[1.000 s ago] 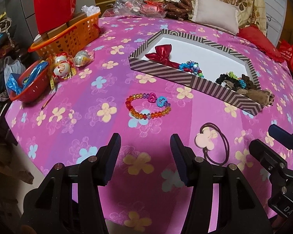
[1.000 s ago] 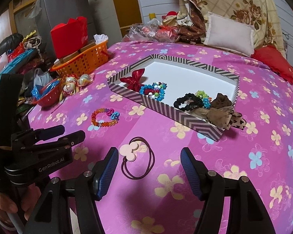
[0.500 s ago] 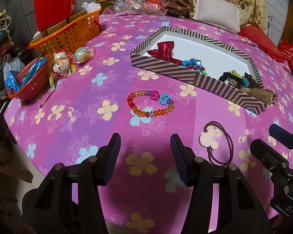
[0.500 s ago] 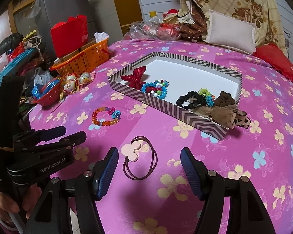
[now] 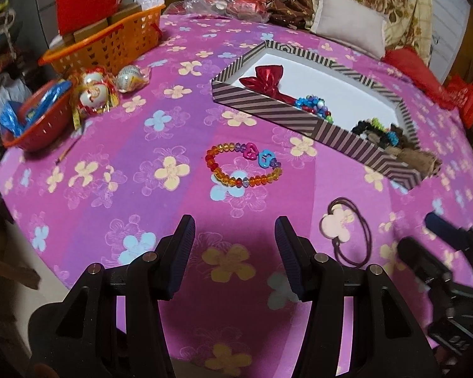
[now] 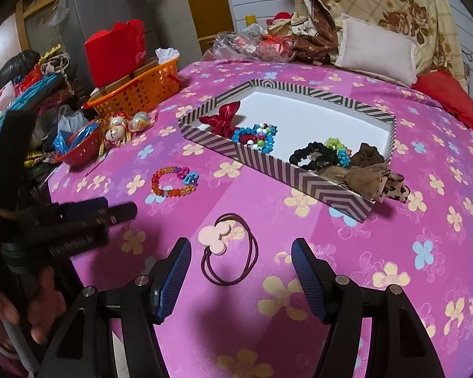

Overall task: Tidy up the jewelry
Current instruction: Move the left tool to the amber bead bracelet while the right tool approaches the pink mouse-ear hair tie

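**Both hand-held grippers closing in on loose pieces**

Over the last second both views have crept forward and down toward the bed. Left hand-held gripper (image 5: 235, 245): jaws apart, empty, now nearer the beaded bracelet (image 5: 242, 168) lying on the pink bedspread (image 5: 142, 145). Right hand-held gripper (image 6: 241, 267): jaws apart, empty, now almost straddling the flower hair tie (image 6: 227, 249). Neither item has moved; both lie outside the striped box (image 6: 268, 163). Judgement: pickups imminent, hair tie likely first

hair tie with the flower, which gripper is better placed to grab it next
Right. The hair tie lies just ahead of the open right gripper, nearly between its fingers. The open left gripper lines up with the bead bracelet instead.
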Motion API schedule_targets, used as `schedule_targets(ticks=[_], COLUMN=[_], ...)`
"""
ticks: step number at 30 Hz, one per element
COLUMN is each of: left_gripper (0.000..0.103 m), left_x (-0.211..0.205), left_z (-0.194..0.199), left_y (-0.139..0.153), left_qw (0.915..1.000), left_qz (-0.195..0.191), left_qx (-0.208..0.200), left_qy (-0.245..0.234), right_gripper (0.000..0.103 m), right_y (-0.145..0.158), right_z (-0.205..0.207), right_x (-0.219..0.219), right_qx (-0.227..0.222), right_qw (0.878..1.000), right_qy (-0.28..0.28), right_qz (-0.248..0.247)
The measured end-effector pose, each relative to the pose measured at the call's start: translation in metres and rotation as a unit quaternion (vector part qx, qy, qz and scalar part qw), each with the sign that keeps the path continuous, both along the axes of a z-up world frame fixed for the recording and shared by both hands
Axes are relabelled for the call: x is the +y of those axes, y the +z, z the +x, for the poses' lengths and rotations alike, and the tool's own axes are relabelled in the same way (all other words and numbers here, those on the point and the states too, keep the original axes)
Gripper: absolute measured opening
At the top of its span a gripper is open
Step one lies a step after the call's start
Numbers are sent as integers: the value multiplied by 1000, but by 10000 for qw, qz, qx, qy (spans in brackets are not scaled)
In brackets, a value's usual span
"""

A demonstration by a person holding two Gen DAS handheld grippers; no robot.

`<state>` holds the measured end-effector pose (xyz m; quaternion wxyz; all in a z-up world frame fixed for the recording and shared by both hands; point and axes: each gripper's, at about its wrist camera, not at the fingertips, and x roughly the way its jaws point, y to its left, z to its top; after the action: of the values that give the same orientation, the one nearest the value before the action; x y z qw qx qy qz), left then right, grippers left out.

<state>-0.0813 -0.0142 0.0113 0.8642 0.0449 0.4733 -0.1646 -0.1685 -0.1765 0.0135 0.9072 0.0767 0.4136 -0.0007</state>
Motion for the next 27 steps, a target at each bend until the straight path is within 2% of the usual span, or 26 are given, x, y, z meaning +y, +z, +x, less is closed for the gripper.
schedule_targets(ticks=[2, 5, 13, 17, 23, 27], left_gripper=[53, 60, 60, 60, 60, 60], left_x=[8, 20, 33, 30, 8, 2], left_z=[4, 11, 34, 44, 52, 66], left_y=[1, 1, -16, -20, -21, -25], left_qw=[9999, 9995, 9982, 9975, 9981, 9984], left_qz=[-133, -282, -330, -378, -324, -190], left_qx=[47, 145, 493, 565, 533, 510], left_qy=[-17, 8, 119, 175, -25, 171], right_gripper=[64, 64, 64, 64, 64, 64], right_y=[-2, -5, -14, -19, -27, -26], right_z=[-1, 1, 6, 8, 13, 13], right_x=[1, 1, 5, 6, 2, -2], right_qx=[8, 16, 71, 106, 193, 158], right_qw=[10000, 10000, 9998, 9995, 9995, 9996], right_qy=[30, 58, 204, 284, 263, 248], right_qz=[-9, 48, 14, -6, 23, 33])
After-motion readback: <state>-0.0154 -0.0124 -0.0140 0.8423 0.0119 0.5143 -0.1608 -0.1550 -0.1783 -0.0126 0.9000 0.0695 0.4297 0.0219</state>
